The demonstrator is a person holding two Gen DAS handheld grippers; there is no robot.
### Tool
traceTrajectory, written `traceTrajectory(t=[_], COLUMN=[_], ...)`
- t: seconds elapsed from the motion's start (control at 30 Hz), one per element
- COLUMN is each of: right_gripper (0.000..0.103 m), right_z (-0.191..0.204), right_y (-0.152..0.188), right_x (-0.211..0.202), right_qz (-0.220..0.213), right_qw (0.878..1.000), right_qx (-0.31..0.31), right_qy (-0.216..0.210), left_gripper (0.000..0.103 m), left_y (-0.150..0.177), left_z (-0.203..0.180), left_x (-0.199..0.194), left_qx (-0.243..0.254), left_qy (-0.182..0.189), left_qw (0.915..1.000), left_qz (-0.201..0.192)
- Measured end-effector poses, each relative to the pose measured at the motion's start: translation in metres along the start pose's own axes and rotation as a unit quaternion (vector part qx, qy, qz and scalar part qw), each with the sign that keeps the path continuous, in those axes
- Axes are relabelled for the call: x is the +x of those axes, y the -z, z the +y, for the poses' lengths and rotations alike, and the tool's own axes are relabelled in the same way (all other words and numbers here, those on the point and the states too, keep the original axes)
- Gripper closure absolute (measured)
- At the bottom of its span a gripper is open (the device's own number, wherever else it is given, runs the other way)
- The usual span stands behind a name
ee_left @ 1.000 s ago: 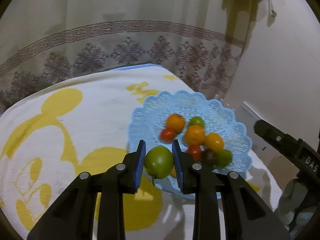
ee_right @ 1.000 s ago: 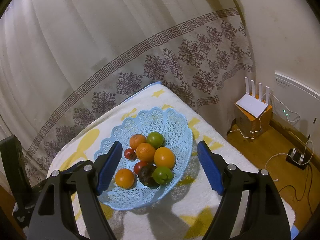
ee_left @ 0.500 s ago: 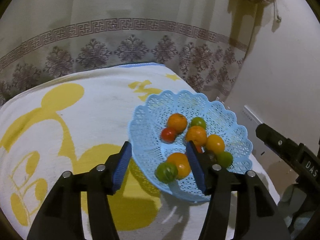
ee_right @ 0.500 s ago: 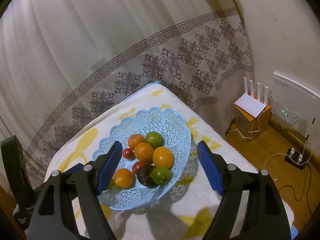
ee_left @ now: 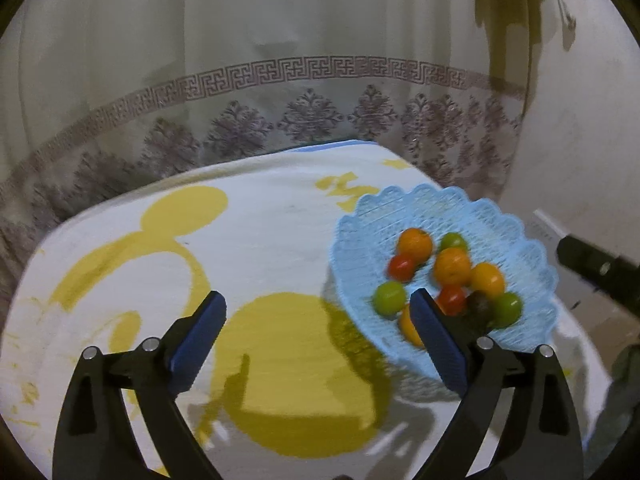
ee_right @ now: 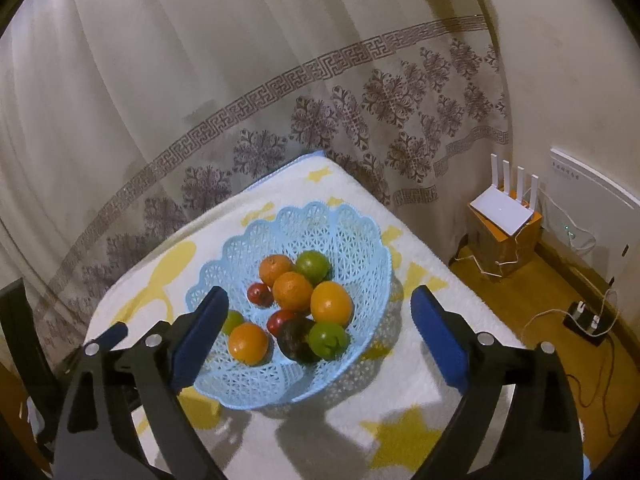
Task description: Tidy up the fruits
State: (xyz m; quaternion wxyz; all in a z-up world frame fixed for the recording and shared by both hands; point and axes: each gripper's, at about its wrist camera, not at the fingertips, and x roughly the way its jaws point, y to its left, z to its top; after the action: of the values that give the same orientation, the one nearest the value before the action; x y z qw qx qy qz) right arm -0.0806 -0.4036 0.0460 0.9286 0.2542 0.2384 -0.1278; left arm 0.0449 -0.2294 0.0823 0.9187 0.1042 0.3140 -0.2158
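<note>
1. The left claw (ee_left: 318,338) has its blue-padded fingers (ee_left: 196,340) spread wide apart with nothing between them.
2. The right claw (ee_right: 320,338) is likewise spread wide and holds nothing.
3. In the right wrist view, the left claw's blue fingertip and black frame show at the lower left edge.
4. In the left wrist view, part of the right claw's black frame shows at the right edge.

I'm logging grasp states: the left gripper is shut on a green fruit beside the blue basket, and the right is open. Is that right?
Not quite. The left gripper is open and holds nothing, as the left wrist view shows; the green fruit lies in the blue basket. The right gripper is indeed open.
</note>
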Motion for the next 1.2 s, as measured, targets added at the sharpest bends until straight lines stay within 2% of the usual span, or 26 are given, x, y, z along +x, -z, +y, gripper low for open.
traceTrajectory(t=[0.2,0.37,0.47,0.63,0.87,1.2], right_gripper=[0.005,0.005,0.005,0.005,0.005,0.005], right_z=[0.015,0.021,0.024,0.035,0.047,0.047], right_y=[0.004,0.012,0.016,0.020,0.029,0.031], right_x=[-0.006,-0.013,-0.017,-0.020,-0.013,-0.006], right_qz=[0.006,0.008,0.003,-0.014,-0.008,0.001], right_qw=[0.999,0.998,0.998,0.995,0.992,0.992], right_qx=[-0.042,-0.058,-0.069,-0.097,-0.128,-0.127], right_qy=[-0.007,-0.006,-0.004,0.007,0.012,0.013], left_gripper=[0.011,0.010,0.005,0.005,0.005,0.005], left_y=[0.012,0.011,0.011,0.011,0.011,0.011], left_z=[0.002,0.000,-0.003,-0.005,-0.003,-0.001], left_x=[-0.005,-0.013,-0.018,-0.023,-0.026,-0.024], left_qx=[0.025,0.028,0.031,0.035,0.031,0.028], left_qy=[-0.031,-0.023,-0.024,-0.035,-0.038,-0.044], left_qw=[0.9991,0.9990,0.9987,0.9979,0.9978,0.9977], left_qz=[-0.013,-0.025,-0.034,-0.041,-0.044,-0.043])
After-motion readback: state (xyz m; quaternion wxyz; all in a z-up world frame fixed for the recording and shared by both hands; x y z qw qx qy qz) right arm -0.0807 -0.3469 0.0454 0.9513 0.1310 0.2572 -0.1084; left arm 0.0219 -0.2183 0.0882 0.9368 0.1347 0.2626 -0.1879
